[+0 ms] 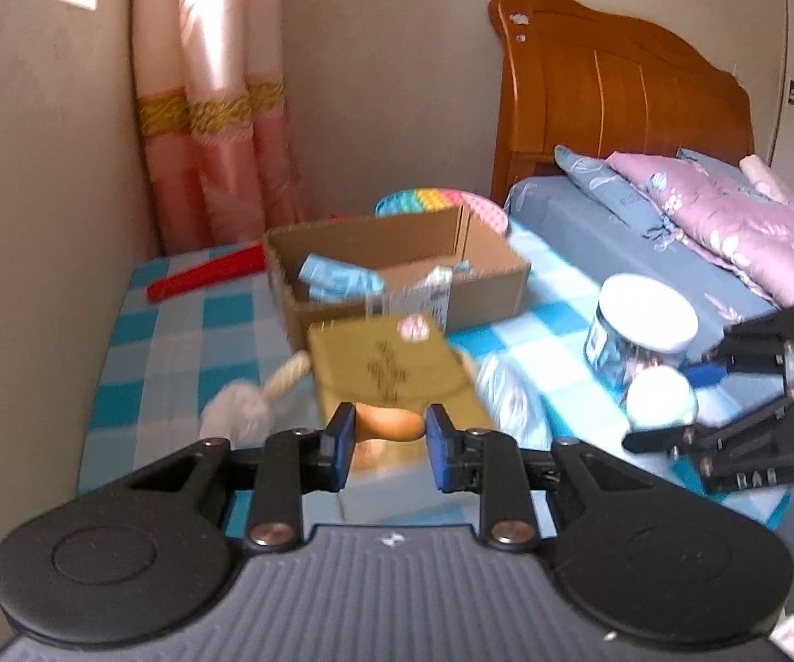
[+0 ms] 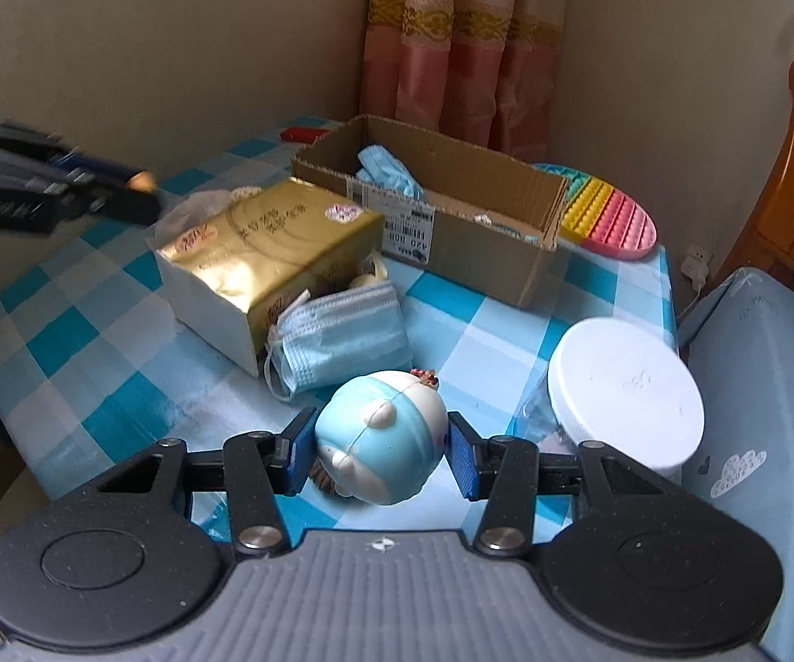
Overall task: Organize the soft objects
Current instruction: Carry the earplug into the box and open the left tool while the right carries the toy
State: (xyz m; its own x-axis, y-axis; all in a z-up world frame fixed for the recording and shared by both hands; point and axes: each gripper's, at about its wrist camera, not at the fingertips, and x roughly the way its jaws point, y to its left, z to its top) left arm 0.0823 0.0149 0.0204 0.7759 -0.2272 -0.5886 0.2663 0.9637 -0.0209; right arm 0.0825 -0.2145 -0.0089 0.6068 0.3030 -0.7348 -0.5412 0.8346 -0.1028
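Observation:
My left gripper [image 1: 387,441] is shut on a small orange-brown soft thing [image 1: 389,423], held above the checked table; the right wrist view shows it at the far left [image 2: 143,183]. My right gripper [image 2: 380,444] is open around a blue and white round soft toy [image 2: 383,436] on the table, with a small gap at each pad; it also shows in the left wrist view [image 1: 667,414]. An open cardboard box [image 2: 485,231] at the back holds light-blue face masks [image 2: 389,171]. More blue masks [image 2: 342,331] lie beside a gold box [image 2: 264,254].
A jar with a white lid [image 2: 626,391] stands right of the toy. A rainbow bubble mat [image 2: 612,212] lies behind the cardboard box. A red strip [image 1: 207,273] and a white rope toy [image 1: 242,408] lie on the table's left. A bed [image 1: 645,237] adjoins on the right.

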